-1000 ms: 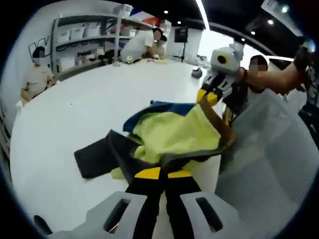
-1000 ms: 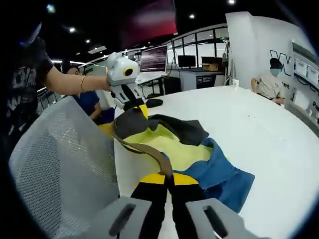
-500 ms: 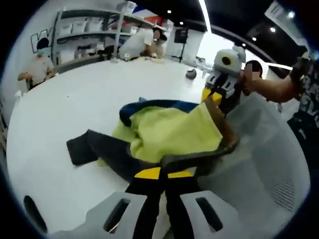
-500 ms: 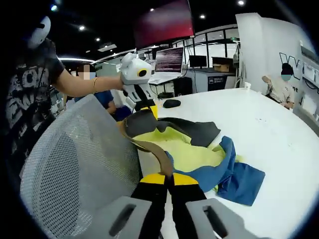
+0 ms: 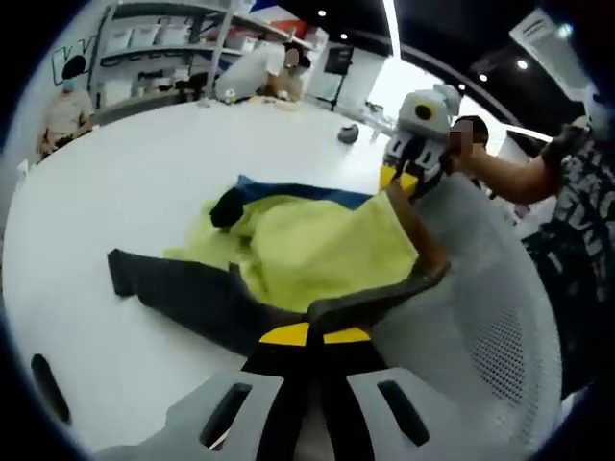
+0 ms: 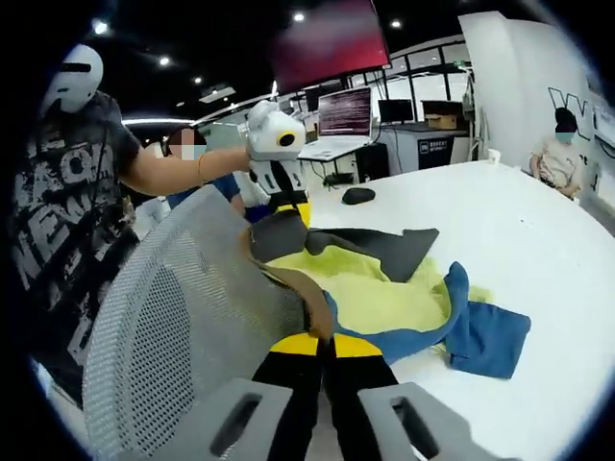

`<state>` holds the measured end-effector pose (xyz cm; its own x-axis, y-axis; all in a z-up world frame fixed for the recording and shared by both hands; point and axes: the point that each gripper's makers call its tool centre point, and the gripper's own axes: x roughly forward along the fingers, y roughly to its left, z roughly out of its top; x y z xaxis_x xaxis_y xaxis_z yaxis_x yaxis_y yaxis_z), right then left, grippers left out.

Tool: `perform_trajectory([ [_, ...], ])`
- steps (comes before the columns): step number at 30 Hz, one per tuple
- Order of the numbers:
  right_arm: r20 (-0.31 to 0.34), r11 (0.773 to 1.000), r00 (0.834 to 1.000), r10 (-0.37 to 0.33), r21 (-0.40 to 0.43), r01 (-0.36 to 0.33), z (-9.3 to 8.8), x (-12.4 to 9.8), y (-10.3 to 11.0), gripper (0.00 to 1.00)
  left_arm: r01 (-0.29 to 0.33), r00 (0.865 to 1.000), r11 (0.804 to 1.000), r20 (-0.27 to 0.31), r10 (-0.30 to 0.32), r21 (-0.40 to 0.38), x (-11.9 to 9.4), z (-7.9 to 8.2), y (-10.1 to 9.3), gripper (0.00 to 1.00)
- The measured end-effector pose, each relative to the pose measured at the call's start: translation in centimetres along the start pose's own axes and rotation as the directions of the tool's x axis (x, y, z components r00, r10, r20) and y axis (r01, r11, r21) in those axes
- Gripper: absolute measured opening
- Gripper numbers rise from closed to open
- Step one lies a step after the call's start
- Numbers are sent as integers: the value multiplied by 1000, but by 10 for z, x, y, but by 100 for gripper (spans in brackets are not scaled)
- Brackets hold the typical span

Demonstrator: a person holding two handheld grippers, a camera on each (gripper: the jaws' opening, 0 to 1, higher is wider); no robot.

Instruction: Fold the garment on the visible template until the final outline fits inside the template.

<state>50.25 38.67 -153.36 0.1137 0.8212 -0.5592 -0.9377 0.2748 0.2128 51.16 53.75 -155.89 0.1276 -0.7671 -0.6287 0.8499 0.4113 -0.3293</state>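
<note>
Opposite views, close, sharing the garment (image 5: 317,250) (image 6: 384,298)

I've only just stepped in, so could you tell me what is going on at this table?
A person holds a gripper in each hand, both shut on one edge of a yellow, blue and dark grey garment. The left gripper and right gripper hold that edge above the white table, near a mesh chair back. The rest lies crumpled, not yet folded.
</note>
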Motion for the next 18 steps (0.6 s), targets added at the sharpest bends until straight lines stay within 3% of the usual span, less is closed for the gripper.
perform_trajectory([
  [3, 14, 999, 999, 34, 19, -34, 5, -5, 9, 0, 47, 999, 999, -25, -47, -8, -2, -3, -15, 1],
  [8, 22, 999, 999, 43, 10, -44, 12, -10, 12, 0, 35, 999, 999, 10, -35, 16, -7, 9, -15, 1],
  [11, 27, 1000, 1000, 6, -10, -6, 20, -13, -6, 0, -22, 994, 1000, 106, 22, -5, -15, 36, 6, 1],
  [16, 75, 996, 993, -87, -20, 88, 33, -13, -44, 0, -104, 986, 995, 131, 104, -4, -15, 54, 36, 1],
  [18, 90, 995, 991, -101, -16, 102, 38, -13, -54, 0, -106, 984, 994, 141, 106, -8, -13, 60, 43, 1],
])
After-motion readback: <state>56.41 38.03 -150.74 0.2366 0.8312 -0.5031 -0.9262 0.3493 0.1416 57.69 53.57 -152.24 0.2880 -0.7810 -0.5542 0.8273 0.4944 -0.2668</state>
